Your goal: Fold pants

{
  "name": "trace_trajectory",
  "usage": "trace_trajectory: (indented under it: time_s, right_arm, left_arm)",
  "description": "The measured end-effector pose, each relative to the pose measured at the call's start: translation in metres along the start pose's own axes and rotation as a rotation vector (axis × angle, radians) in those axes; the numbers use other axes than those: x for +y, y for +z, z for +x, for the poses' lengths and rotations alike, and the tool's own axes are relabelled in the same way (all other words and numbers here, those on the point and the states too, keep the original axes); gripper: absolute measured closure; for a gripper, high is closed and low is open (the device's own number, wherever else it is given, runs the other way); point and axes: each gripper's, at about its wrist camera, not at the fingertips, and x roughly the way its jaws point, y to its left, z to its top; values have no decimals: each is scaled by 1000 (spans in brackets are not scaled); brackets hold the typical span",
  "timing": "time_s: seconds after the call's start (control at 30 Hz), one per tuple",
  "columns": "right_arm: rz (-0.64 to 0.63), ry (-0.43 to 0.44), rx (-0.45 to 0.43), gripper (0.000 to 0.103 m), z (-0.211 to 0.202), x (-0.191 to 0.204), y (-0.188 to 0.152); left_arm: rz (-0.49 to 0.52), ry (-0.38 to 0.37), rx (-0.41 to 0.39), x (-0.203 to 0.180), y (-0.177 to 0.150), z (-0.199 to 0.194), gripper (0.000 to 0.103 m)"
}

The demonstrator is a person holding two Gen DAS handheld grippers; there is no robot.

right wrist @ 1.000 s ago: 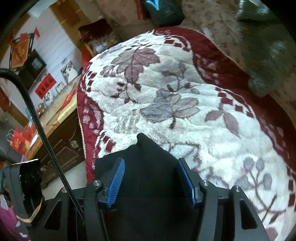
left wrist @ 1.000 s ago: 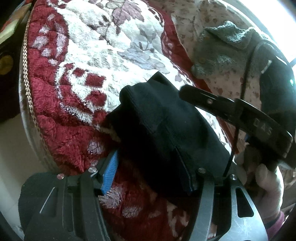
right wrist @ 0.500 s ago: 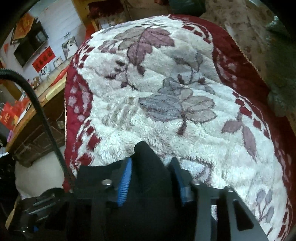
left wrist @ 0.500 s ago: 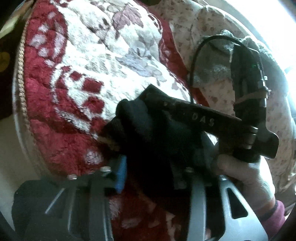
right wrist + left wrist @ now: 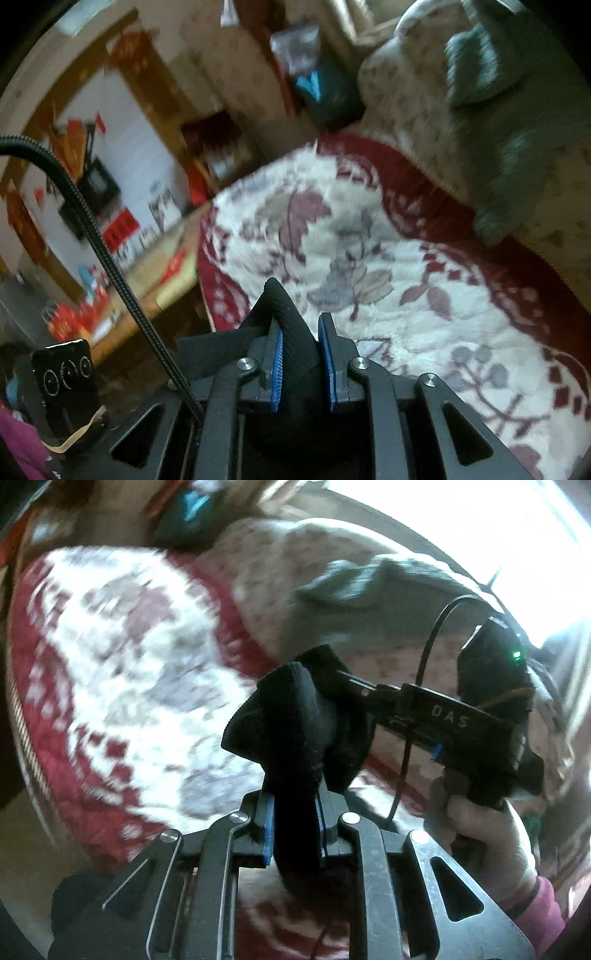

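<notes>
Both grippers' fingers (image 5: 268, 821) (image 5: 325, 363) pinch black pants (image 5: 295, 738) (image 5: 291, 332) between pads.

Daylight floods in from beyond the right finger in the left wrist view, where the upper right corner burns out to pure white glare. The red and white floral plush blanket (image 5: 122, 686) ahead of the left finger smears with heavy motion blur, its pattern reduced to blocks. Between the fingers, the black knitted pants (image 5: 295, 738) read as a near featureless dark mass. In the right wrist view the light is softer and dimmer; the grey fluffy towel (image 5: 495, 122) far beyond the right finger streaks with blur. Both pictures bow strongly at the edges, ending in black corners.
</notes>
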Motion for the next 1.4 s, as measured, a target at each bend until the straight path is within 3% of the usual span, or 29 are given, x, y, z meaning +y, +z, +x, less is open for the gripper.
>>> trace_trajectory:
  time_s: [0.17, 0.33, 0.57, 0.73, 0.87, 0.93, 1.0, 1.07, 1.1, 1.17, 1.27, 1.33, 1.4]
  right_arm:
    - [49, -4, -131, 86, -83, -6, -11]
    - [125, -43, -241, 86, -163, -24, -45]
    - [294, -132, -328, 86, -244, -71, -126]
    - [425, -197, -327, 86, -266, -112, -184]
    - [529, -260, -308, 84, -274, -137, -219]
    - [571, -299, -313, 70, -282, -143, -232]
    - [611, -300, -336, 61, -292, -145, -240]
    - [637, -298, -353, 60, -302, -144, -247]
    - [641, -304, -358, 60, -306, -142, -249]
    - [654, -320, -371, 60, -317, -135, -254]
    - [660, -278, -393, 59, -327, -124, -261]
    - [649, -262, -386, 52, -328, -114, -261]
    - [626, -260, -366, 52, -327, -103, -262]
  left_arm:
    - [131, -99, -20, -57, -3, -13, 87]
    - [265, -187, 6, -121, -25, -10, 87]
    - [420, -239, 142, -189, -83, 26, 87]
    - [515, -217, 244, -221, -137, 62, 87]
    - [540, -202, 323, -228, -161, 79, 85]
    - [539, -206, 347, -227, -162, 77, 84]
    - [533, -230, 363, -224, -157, 72, 76]
    - [496, -281, 390, -219, -148, 64, 62]
    - [475, -318, 401, -217, -145, 59, 60]
    - [468, -359, 395, -218, -137, 47, 59]
    - [504, -361, 366, -214, -129, 33, 59]
    - [523, -344, 347, -205, -122, 26, 59]
    - [536, -293, 323, -192, -113, 25, 59]
